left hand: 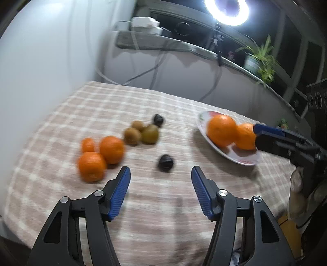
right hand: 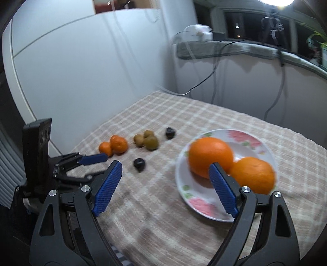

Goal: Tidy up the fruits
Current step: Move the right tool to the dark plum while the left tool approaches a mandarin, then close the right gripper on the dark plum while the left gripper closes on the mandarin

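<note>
My left gripper (left hand: 160, 169) is open and empty above the checked cloth, and a dark round fruit (left hand: 165, 162) lies just past its tips. Three oranges (left hand: 92, 166) sit to its left. Beyond them are three kiwis (left hand: 132, 136) and a second dark fruit (left hand: 158, 120). A flowered plate (right hand: 180, 184) holds two oranges, a large one (right hand: 210, 156) and a smaller one (right hand: 252, 175). My right gripper (right hand: 165, 164) is open and empty near the plate's left edge, its right finger in front of the large orange. The plate (left hand: 229, 155) and the right gripper's blue finger (left hand: 267, 130) show at the right in the left wrist view.
The checked cloth (left hand: 163, 214) covers a table set against a white wall (right hand: 81, 71). A grey ledge (left hand: 163, 44) behind carries cables, a ring light (left hand: 226, 12) and a plant (left hand: 263, 61). A hand (left hand: 296, 180) holds the right gripper at the table's right edge.
</note>
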`<state>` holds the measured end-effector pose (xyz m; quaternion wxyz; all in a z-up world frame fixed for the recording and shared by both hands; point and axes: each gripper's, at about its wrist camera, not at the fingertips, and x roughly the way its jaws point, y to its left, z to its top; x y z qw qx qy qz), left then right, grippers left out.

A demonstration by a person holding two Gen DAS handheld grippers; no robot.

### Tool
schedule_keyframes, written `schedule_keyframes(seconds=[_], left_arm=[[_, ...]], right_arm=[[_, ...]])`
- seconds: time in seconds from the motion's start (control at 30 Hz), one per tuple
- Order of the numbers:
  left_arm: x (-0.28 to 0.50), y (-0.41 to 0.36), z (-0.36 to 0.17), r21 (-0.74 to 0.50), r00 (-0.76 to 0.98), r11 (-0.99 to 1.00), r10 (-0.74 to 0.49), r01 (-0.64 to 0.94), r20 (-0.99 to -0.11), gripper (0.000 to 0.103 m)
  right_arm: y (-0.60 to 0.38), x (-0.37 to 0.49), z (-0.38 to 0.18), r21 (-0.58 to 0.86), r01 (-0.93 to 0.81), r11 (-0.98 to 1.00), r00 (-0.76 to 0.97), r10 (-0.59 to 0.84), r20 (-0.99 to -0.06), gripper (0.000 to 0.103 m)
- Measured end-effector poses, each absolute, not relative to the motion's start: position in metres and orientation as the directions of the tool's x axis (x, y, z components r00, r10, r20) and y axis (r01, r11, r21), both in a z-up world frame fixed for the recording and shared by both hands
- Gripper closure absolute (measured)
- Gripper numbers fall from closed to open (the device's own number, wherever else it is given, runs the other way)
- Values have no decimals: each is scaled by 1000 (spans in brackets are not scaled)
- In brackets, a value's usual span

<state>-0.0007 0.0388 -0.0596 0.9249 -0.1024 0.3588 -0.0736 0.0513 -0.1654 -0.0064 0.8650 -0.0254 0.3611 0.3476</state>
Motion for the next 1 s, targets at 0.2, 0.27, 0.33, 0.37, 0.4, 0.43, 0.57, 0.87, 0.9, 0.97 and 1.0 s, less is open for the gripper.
schedule_keyframes(seconds=[0.2,0.27,0.33,0.37,0.4,0.43,0.57,0.87,0.9,0.97,1.0], left_arm=[[-6,73,-63,-230,752,973,-136,-20,-644,52],[-5,82,-65,-229,753,972,-118,-44,-647,52],[-5,89,-68,-227,754,972,-104,-60,-648,54],[-4,94,-70,-226,753,972,-97,-70,-650,54],[-3,96,-71,-227,752,971,-92,-78,-652,55],[-2,99,-73,-229,750,970,-91,-82,-655,55],[3,106,-80,-252,740,964,-105,-89,-665,56],[14,111,-91,-271,721,958,-124,-92,-682,58],[14,111,-91,-274,720,957,-127,-91,-682,58],[15,111,-91,-274,719,958,-129,-89,-683,59],[16,111,-91,-274,719,958,-130,-87,-683,61]], right_arm=[[-126,54,-21,200,-679,707,430,603,-672,22],[-112,57,-29,201,-689,697,404,599,-691,29],[-100,60,-38,198,-698,689,382,591,-710,35],[-96,61,-41,196,-700,687,375,587,-718,37],[-92,62,-44,192,-703,684,368,583,-725,39],[-88,64,-48,188,-707,682,363,577,-732,41],[-76,71,-59,183,-705,685,344,556,-756,48],[-59,83,-72,159,-699,697,331,513,-792,57],[-58,84,-73,158,-700,697,329,511,-794,57],[-57,85,-76,153,-699,699,328,503,-800,58],[-56,85,-76,150,-701,697,328,501,-801,58]])
